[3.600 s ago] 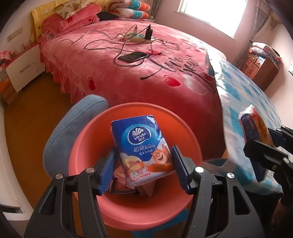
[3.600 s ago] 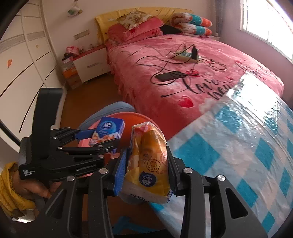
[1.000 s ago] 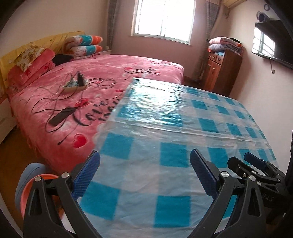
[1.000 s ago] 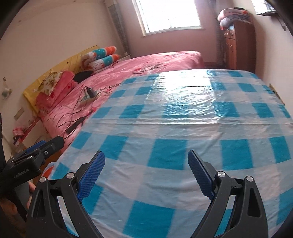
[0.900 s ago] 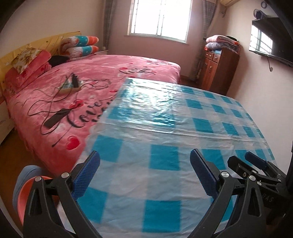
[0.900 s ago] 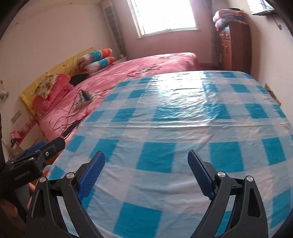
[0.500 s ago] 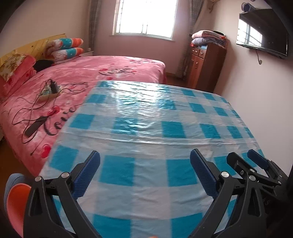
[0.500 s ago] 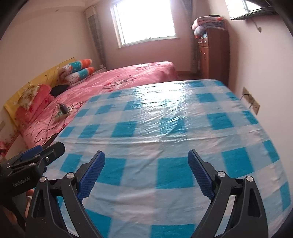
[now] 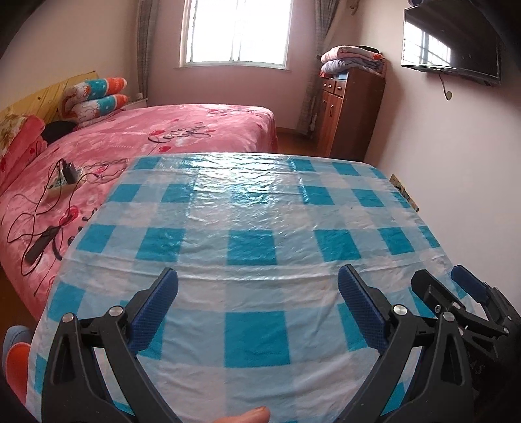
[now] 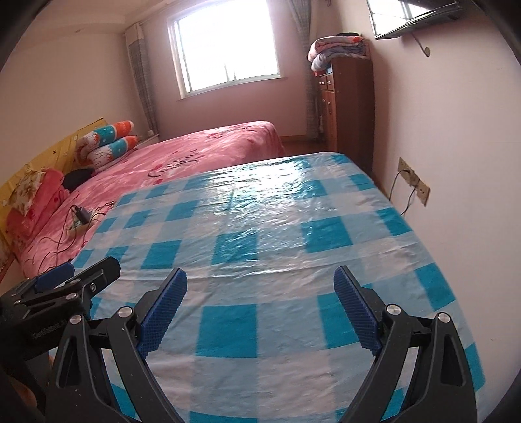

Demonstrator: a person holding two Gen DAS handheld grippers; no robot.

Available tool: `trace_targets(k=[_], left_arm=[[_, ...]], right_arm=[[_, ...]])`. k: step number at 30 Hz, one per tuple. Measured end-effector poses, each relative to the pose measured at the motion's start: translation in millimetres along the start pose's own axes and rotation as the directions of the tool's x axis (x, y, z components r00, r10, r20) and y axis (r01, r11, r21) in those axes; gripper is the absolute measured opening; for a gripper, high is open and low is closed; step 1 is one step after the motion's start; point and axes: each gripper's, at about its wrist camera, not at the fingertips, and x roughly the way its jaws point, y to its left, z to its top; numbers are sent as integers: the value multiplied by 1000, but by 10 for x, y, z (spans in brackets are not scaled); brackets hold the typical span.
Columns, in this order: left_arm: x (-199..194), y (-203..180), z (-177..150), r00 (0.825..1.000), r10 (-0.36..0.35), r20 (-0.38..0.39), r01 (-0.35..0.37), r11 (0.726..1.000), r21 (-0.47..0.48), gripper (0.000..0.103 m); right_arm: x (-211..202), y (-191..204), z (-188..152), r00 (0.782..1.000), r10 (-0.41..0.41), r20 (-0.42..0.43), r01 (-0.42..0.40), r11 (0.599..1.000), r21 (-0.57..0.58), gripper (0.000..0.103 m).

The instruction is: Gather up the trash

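Orange bin (image 9: 18, 371) low at my left, both tongs wide.
My left gripper (image 9: 258, 276) and right gripper (image 10: 260, 273) gape with nothing between their pads, over the blue-checked tablecloth (image 9: 260, 208); the bin peeks past the table's left edge, and beyond lies the pink bed (image 9: 182, 136) below the window (image 9: 234, 29).

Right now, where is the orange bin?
Left wrist view, bottom-left corner: only a sliver of the orange bin shows, below the checked tablecloth's edge, beside the pink bed.
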Motion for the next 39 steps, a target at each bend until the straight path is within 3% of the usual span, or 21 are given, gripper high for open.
trace_targets(k=[12,39], left_arm=[[82,-210,9,999,44,13,-45,998,36,99],[147,-98,-55,998,61,-4,-61,998,-10,99]], right_arm=[[19,-179,20,999,-41,10,41,999,8,92],[153,-118,-27,999,-41,-30,40,999,-25,94]])
